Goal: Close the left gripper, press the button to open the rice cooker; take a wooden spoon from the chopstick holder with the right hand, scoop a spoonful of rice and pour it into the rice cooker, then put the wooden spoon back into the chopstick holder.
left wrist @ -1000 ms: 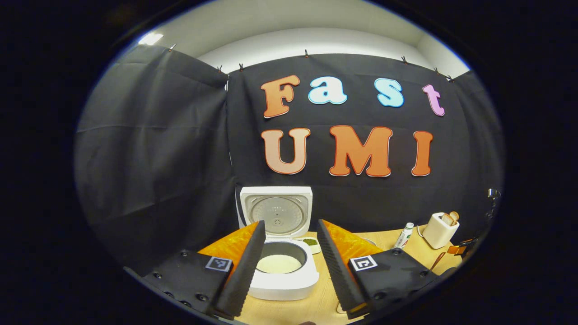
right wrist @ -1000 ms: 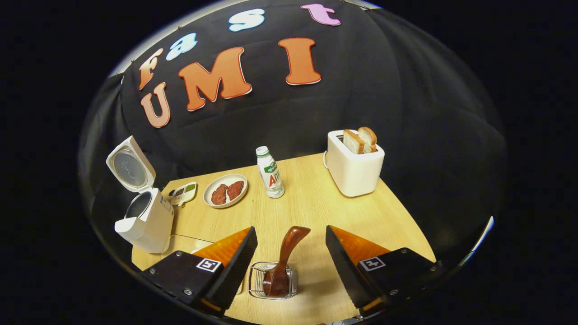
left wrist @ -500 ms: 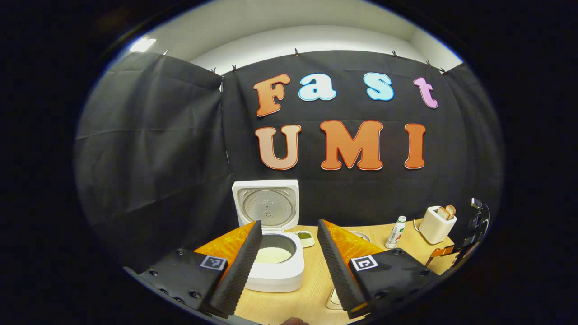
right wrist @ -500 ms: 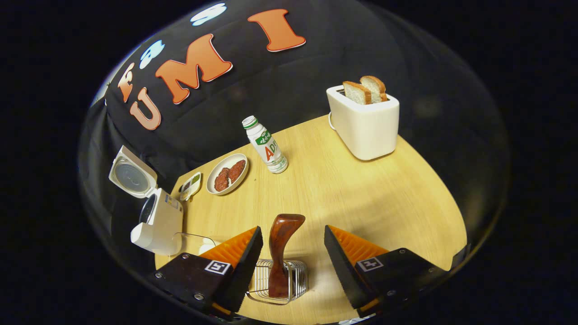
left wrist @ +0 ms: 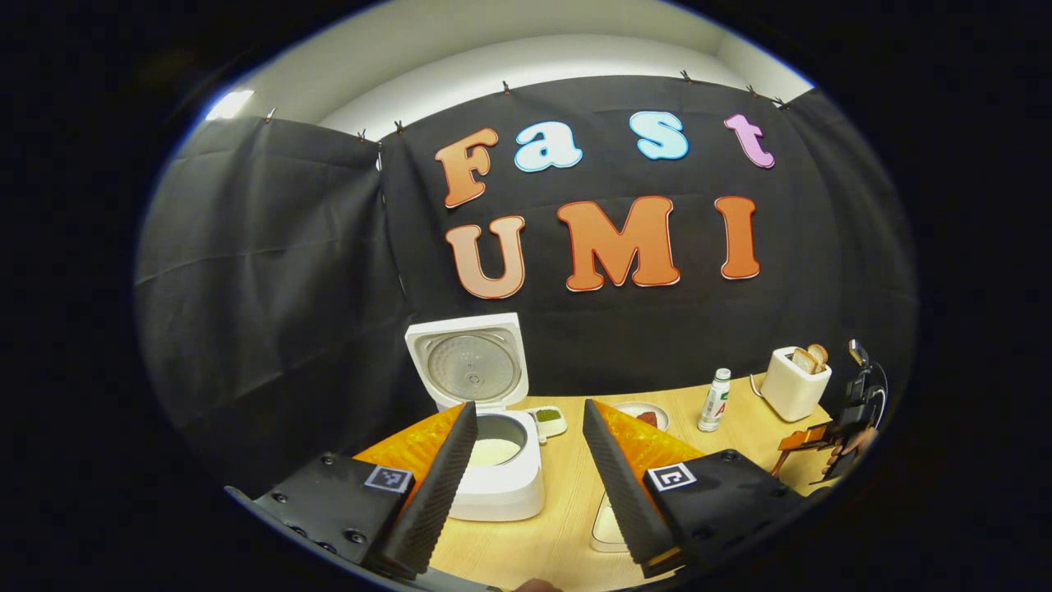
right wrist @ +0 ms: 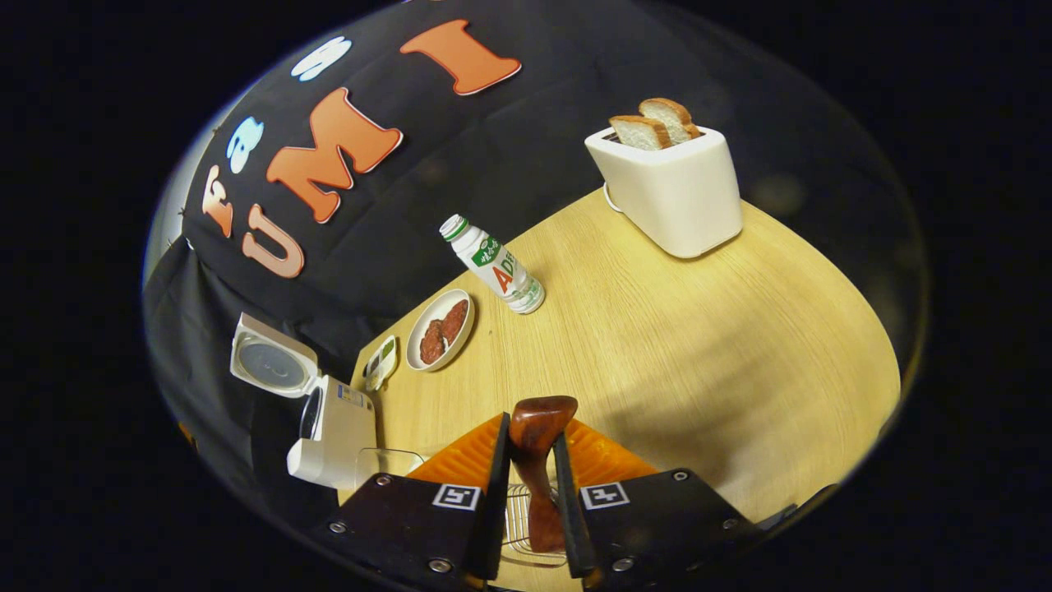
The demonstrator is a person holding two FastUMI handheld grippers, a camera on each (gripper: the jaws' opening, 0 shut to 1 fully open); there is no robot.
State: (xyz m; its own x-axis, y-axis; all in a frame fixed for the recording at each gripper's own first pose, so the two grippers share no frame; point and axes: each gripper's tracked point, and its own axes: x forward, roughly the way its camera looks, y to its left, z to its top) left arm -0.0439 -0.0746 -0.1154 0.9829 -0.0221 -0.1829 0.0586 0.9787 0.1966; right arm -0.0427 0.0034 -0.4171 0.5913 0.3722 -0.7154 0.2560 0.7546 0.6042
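Your left claw (left wrist: pixel 522 481) hangs wide apart above the near left part of the table (left wrist: pixel 567 534), gripping nothing. Just past it stands the rice cooker (left wrist: pixel 497 473), its lid (left wrist: pixel 468 362) tipped up and back, white rice (left wrist: pixel 493 450) lying in the pot. To the right of the cooker, near the far edge, sit a small dish (left wrist: pixel 549 419), then a plate (right wrist: pixel 441 329) with two dark red patties, then a white bottle (right wrist: pixel 493 265). At the far right corner stands a white toaster (right wrist: pixel 670 189) with two bread slices (right wrist: pixel 653 123) poking out.

Your right claw (right wrist: pixel 532 485) has narrowed onto the wooden spoon (right wrist: pixel 536 444); both fingers (right wrist: pixel 497 493) press its handle. The spoon stands upright in the wire chopstick holder (right wrist: pixel 518 526), at the near edge of the table.
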